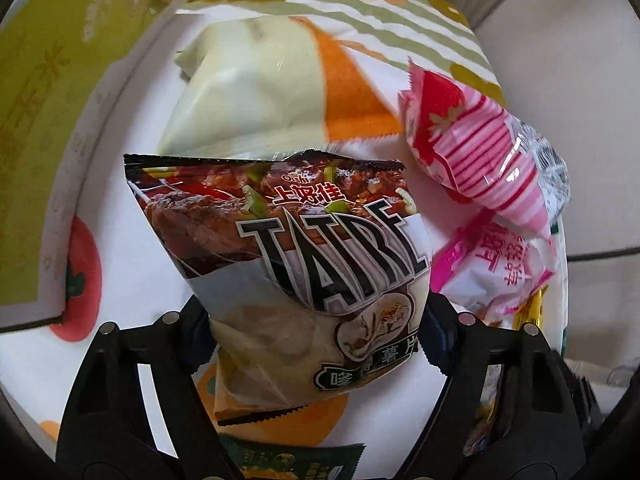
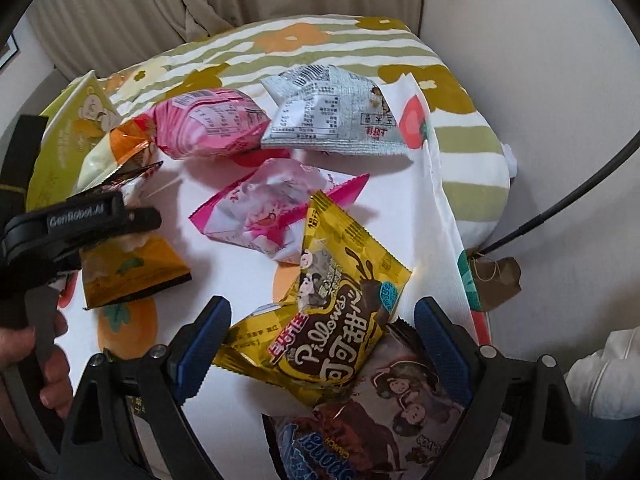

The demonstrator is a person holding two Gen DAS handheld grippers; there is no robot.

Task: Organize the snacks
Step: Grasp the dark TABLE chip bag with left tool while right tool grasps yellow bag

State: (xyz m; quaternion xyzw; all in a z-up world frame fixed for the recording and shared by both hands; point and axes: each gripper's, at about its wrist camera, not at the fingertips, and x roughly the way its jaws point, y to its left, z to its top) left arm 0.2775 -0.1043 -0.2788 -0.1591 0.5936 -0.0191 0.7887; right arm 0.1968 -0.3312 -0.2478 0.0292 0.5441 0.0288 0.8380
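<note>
My left gripper (image 1: 316,320) is shut on a brown chip bag (image 1: 304,256) printed with big black letters, holding it above the white fruit-print cloth (image 1: 80,208). Behind it lies a cream and orange bag (image 1: 260,88); a pink striped bag (image 1: 476,152) and a pink and white bag (image 1: 500,272) lie to the right. My right gripper (image 2: 320,340) is open above a yellow chocolate pillow bag (image 2: 336,312). A brown snack bag (image 2: 384,412) lies under it. The left gripper (image 2: 88,224) shows at the left of the right wrist view.
A pink bag (image 2: 208,124), a grey-white bag (image 2: 332,112), a pink and white bag (image 2: 280,204) and an orange bag (image 2: 132,272) lie on the cloth (image 2: 436,216). A yellow-green box (image 1: 44,120) stands at the left. A striped flower cushion (image 2: 320,44) lies behind.
</note>
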